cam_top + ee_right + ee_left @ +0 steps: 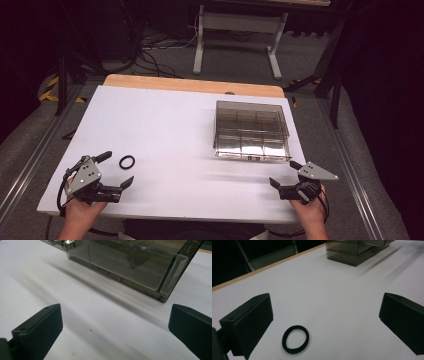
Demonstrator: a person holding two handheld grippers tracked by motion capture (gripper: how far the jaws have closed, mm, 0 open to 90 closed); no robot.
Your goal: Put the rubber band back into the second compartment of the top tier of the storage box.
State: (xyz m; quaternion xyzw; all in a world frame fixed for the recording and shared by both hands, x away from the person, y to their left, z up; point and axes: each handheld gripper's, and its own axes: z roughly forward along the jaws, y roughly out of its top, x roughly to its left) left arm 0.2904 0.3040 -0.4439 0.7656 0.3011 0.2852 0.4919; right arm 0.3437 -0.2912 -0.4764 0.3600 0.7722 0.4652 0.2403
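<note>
A small black ring, like a hair tie (127,161), lies flat on the white table near the front left. My left gripper (117,169) stands open just beside it; in the left gripper view the ring (295,339) lies on the table between the wide-apart jaws, closer to the left one. A smoky clear plastic box with inner compartments (251,130) sits closed at the right of the table. My right gripper (282,173) is open near the front right, just in front of the box's near corner (160,293), with nothing between its jaws.
The white sheet (170,135) covers a wooden tabletop whose bare far edge (195,85) shows beyond it. Past the table are a white desk frame (237,35) and cables on the floor. A small latch (67,243) sits on the box's front.
</note>
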